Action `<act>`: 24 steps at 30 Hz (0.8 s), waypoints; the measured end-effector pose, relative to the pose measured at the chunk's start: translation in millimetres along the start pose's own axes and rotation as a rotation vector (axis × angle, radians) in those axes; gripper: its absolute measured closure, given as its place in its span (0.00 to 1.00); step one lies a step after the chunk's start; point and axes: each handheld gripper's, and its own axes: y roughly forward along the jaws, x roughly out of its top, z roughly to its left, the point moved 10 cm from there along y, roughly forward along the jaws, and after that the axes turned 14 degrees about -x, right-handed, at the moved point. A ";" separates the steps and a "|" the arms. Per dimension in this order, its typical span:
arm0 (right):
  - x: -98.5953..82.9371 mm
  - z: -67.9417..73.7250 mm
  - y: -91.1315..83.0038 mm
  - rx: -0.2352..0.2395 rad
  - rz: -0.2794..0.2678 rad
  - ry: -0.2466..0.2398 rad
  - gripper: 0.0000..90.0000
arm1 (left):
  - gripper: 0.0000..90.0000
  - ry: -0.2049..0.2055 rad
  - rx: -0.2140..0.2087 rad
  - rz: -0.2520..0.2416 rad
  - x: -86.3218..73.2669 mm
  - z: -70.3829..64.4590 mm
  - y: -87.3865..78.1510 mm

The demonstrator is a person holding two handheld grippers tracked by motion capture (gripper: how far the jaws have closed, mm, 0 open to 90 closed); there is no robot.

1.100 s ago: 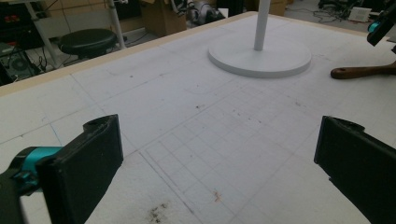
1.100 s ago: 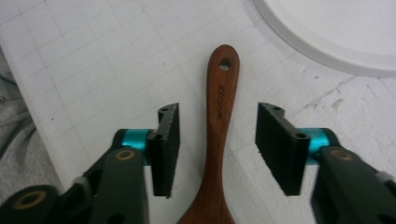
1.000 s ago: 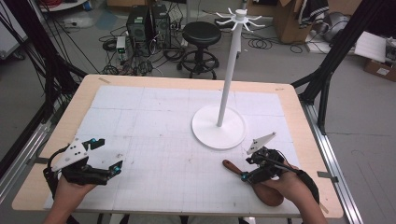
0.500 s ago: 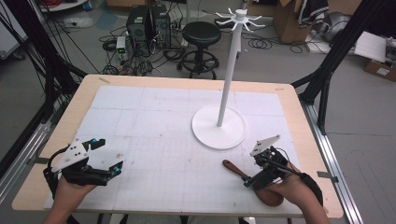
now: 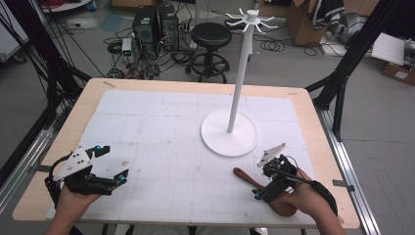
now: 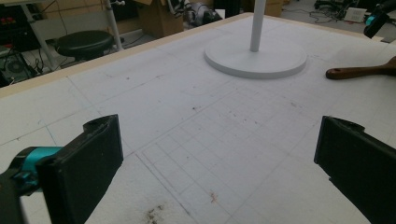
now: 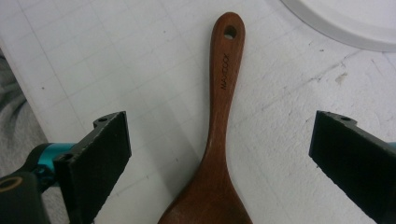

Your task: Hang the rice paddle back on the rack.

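right gripper [image 5: 268,182] is down at the near right of the table [image 5: 303,105], jaws spread wide, and between them lies the spoon [image 5: 254,182] on the white mat [image 5: 161,127]. from the right gripper view the spoon [image 7: 219,126] runs straight up the middle: dark brown wood, a hole near the handle's end, small lettering along the handle, the broad bowl end at the bottom edge. neither jaw touches it; there's mat showing on both sides of the wood. in the high view the handle points toward the middle of the mat and the bowl end sits under the right hand [image 5: 306,198].

just beyond the handle tip, the stand [image 5: 230,132]: a white round base flat on the mat, a thin pole rising from it to a ring of small hooks at the top. the base's rim [image 7: 336,23] clips the top right corner of the right gripper view, near the spoon but apart from it.

over at the near left, left gripper [image 5: 110,164] is in the left hand [image 5: 73,198], also released, jaws far apart with bare gridded mat between them. its own view looks across the table to the stand's base [image 6: 256,58] and the spoon's handle [image 6: 359,71] off to the right, well apart from it.

behind the table, a black stool [image 5: 210,36] on the floor among cables.
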 end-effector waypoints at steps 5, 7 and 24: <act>0.4 0.9 1.9 -0.010 0.021 -0.014 0.05 | 0.02 0.001 -0.001 0.003 0.4 -0.5 1.3; 0.8 1.8 2.7 -0.010 0.028 -0.018 0.05 | 0.02 0.002 -0.002 0.002 0.9 -0.7 2.0; -0.8 3.3 9.3 -0.020 0.080 -0.050 0.05 | 0.02 0.009 -0.007 0.013 0.4 -2.6 4.1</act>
